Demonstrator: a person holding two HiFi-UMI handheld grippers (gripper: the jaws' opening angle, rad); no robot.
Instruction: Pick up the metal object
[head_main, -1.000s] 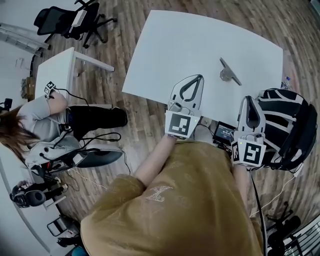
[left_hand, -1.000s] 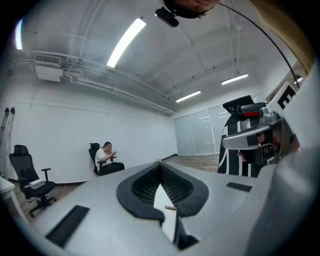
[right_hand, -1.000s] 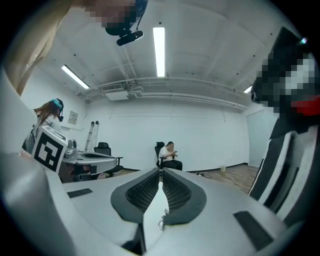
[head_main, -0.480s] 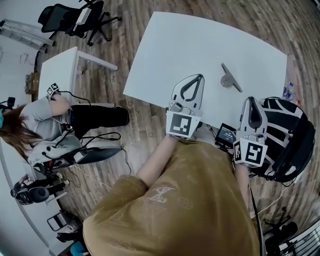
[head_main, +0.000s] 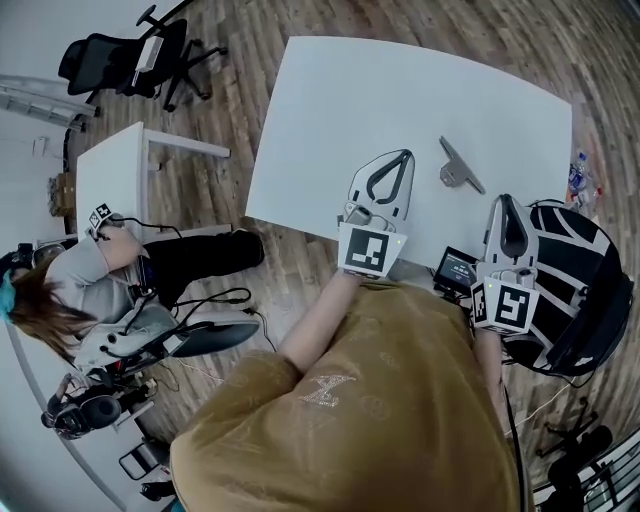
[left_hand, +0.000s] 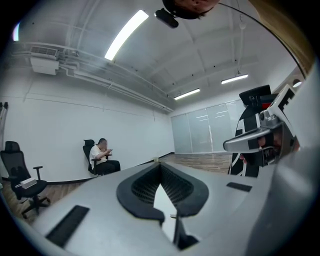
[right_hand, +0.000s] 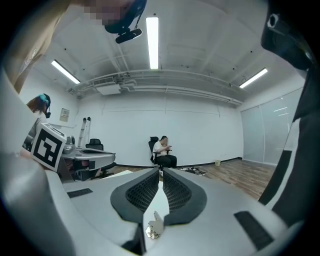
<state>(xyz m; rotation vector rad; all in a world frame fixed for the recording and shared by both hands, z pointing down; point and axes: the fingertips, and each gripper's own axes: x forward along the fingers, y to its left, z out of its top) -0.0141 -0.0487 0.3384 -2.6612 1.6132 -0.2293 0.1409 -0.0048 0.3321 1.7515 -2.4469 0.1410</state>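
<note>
Open office, wood floor (head_main: 230, 110), white table (head_main: 400, 90) in front of the person; black-and-white backpack (head_main: 580, 280) just off the table's right corner, a second person (head_main: 90, 270) seated at a small desk (head_main: 115, 165) well off to the left; metal object (head_main: 458, 167) lies flat on the table toward its near right part, a thin straight arm with a rounded lump beside it, nothing touching it; left gripper (head_main: 402, 153) is held over the near edge, jaws closed tip to tip, nothing between them; right gripper (head_main: 506, 197) sits lower and nearer the right corner, jaws likewise brought together and empty; the object lies between the two tips in the head view, apart from both, and shows low down in the right gripper view through the gap behind the closed tips; judgement: this is the approach step, no grasp started, task essentially at zero; the right gripper looks the likelier one to use; next move calls for parting its jaws, bringing them down either side of the thin arm or the lump, then closing; the piece is flat against the tabletop, so the tips likely need to reach right down to the surface to get a bite; risk is it skidding on the smooth top.
</note>
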